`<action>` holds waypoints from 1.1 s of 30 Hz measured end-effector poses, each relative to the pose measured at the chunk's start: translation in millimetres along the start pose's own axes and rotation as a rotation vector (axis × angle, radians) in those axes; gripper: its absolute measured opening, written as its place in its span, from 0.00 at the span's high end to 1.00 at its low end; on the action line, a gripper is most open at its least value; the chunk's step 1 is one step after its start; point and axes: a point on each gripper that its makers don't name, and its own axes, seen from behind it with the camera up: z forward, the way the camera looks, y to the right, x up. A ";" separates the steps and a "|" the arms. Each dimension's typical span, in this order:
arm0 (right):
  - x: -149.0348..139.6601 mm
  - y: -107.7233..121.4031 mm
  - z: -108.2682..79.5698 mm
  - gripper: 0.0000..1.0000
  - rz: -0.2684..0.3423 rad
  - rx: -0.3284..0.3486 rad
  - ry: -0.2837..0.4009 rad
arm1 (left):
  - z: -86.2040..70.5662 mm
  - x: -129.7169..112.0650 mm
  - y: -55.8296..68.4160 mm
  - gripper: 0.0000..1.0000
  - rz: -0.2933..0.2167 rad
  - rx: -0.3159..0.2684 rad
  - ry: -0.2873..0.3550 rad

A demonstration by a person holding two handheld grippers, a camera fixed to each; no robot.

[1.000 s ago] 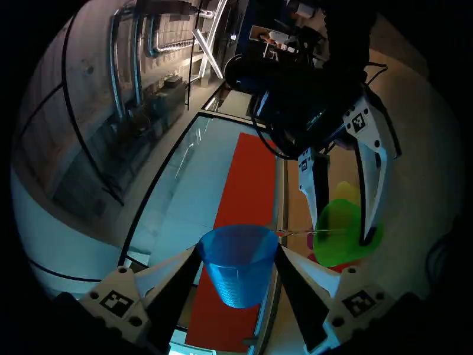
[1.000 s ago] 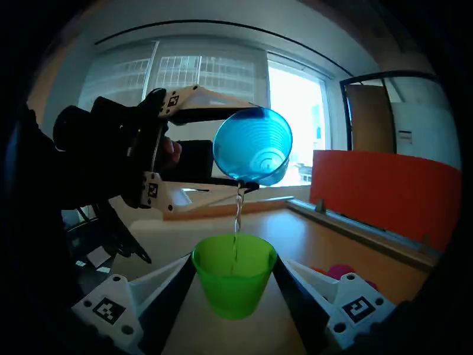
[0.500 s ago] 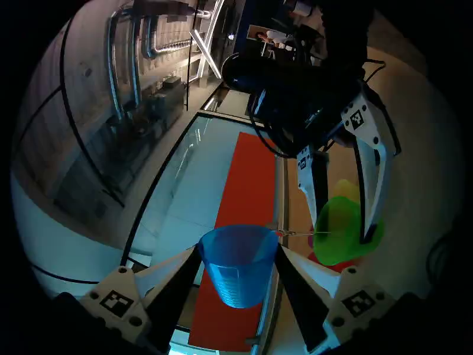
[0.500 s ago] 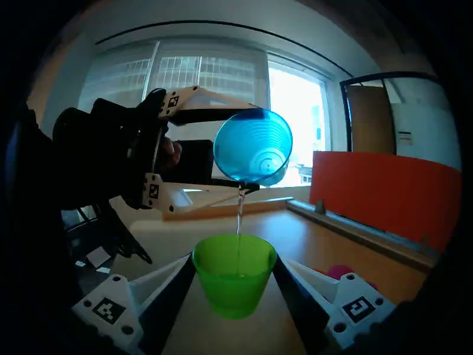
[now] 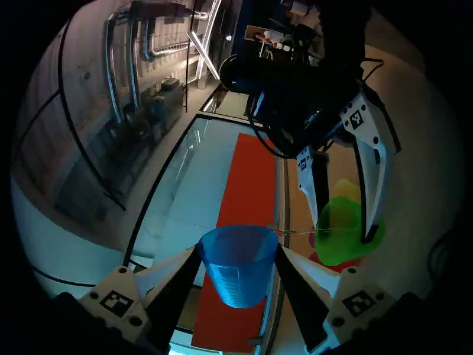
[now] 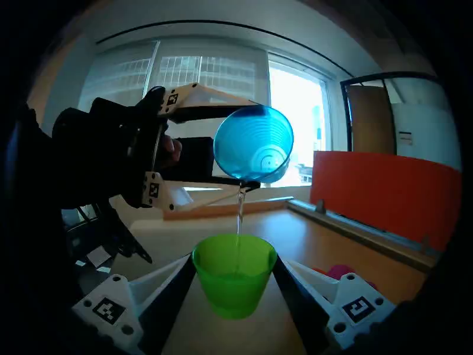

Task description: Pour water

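Left gripper: my left gripper (image 6: 255, 145) is closed onto the blue cup (image 6: 253, 145), one finger on each side of its wall, holding it high and tipped on its side with the mouth facing the right gripper view.

Right gripper: my right gripper (image 6: 235, 263) clamps the green cup (image 6: 235, 284) between both fingers, upright, near the camera and over the table (image 6: 319, 236).

Water: a thin stream (image 6: 239, 213) drops from the lowest point of the blue rim into the green cup's mouth.

Cups: blue directly above green, apart, joined only by the stream.

Change in stream: a second ago it looked wavy and broken; now I read it as a straighter, finer line.

Change in green cup: I can make out a water surface low inside it, which I could not pick out a second ago.

Change in blue cup: its rim has crept a touch right and its mouth has turned slightly further toward the camera; both grips are unchanged.

Left gripper view: the green cup sits far right, slightly lower in the picture than before.

Background: a red panel (image 6: 390, 189) at far right, a bright window (image 6: 292, 118) behind the cups.
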 end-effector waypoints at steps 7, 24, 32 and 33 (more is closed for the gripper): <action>0.2 0.0 0.1 0.08 -0.001 0.000 0.000 | -0.2 0.3 -0.5 0.14 0.017 0.000 0.000; -2.5 -1.8 1.8 0.08 0.001 0.006 0.000 | -4.0 4.1 -3.3 0.14 0.037 0.000 0.006; -2.0 -2.7 1.9 0.07 -0.003 0.006 0.001 | -0.2 3.6 -3.5 0.14 0.054 0.003 0.010; -1.7 -2.8 1.8 0.08 -0.003 0.007 0.002 | 0.2 3.6 -3.7 0.14 0.056 0.004 0.010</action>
